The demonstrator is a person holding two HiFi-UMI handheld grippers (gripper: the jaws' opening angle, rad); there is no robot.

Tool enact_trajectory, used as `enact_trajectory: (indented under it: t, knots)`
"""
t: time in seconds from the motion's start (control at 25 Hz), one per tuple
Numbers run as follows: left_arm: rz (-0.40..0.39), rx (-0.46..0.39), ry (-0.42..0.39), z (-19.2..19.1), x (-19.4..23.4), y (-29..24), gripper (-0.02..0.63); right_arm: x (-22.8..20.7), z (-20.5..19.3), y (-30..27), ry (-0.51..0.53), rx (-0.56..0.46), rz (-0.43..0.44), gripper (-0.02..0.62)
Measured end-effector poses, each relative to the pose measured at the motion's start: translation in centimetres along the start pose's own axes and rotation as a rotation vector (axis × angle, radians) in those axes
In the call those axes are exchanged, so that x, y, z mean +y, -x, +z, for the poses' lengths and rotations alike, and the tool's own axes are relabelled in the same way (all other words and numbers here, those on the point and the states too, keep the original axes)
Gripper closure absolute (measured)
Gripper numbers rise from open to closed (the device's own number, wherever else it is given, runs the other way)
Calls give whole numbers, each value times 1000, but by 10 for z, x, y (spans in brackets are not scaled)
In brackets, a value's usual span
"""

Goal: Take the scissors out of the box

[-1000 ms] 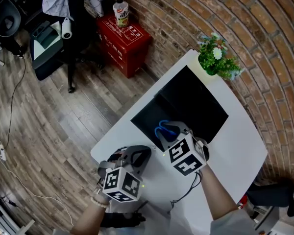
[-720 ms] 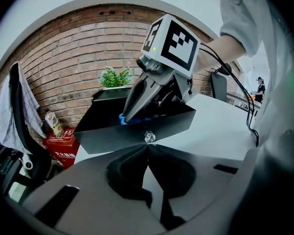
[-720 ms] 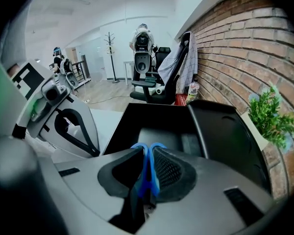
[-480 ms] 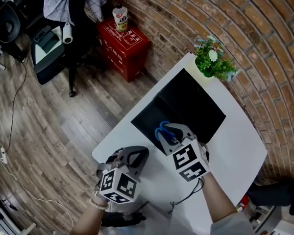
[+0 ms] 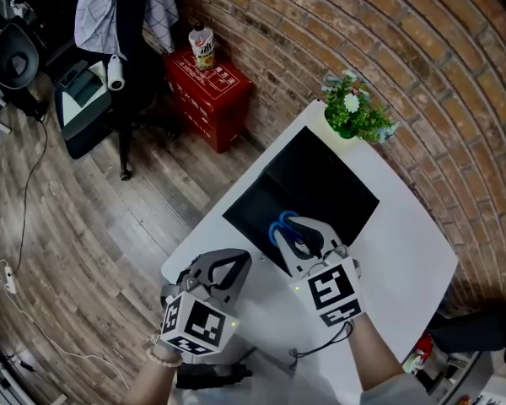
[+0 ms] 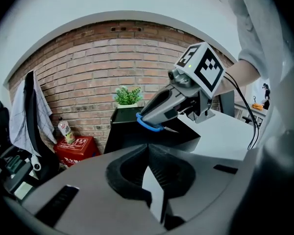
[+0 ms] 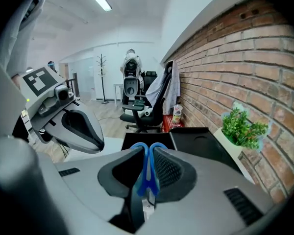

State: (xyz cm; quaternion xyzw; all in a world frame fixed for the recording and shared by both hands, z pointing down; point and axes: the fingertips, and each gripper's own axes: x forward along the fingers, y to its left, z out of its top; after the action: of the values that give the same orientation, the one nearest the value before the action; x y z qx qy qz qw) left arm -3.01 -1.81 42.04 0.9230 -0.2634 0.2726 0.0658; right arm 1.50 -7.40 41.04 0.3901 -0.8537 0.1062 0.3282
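My right gripper is shut on the blue-handled scissors, with the handle loops sticking out past the fingertips. In the right gripper view the scissors stand clamped between the pads. They hang over the near end of the open black box. From the left gripper view I see the right gripper holding the scissors above the box. My left gripper is shut on nothing, over the table's near left corner.
The box lies on a white table with its black lid or second half beside it. A potted plant stands at the table's far corner by the brick wall. A red crate and an office chair are on the wooden floor.
The right gripper has kept hold of the scissors and drawn back a little toward me. The left gripper has barely moved. The head view has shifted slightly.
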Motion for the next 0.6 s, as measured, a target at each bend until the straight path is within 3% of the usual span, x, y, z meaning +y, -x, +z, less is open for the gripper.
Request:
enact_trajectory:
  t: [0.6]
  knots:
    - [42, -129, -51, 76, -4, 51, 588, -9, 51, 86, -31, -233, -165, 506]
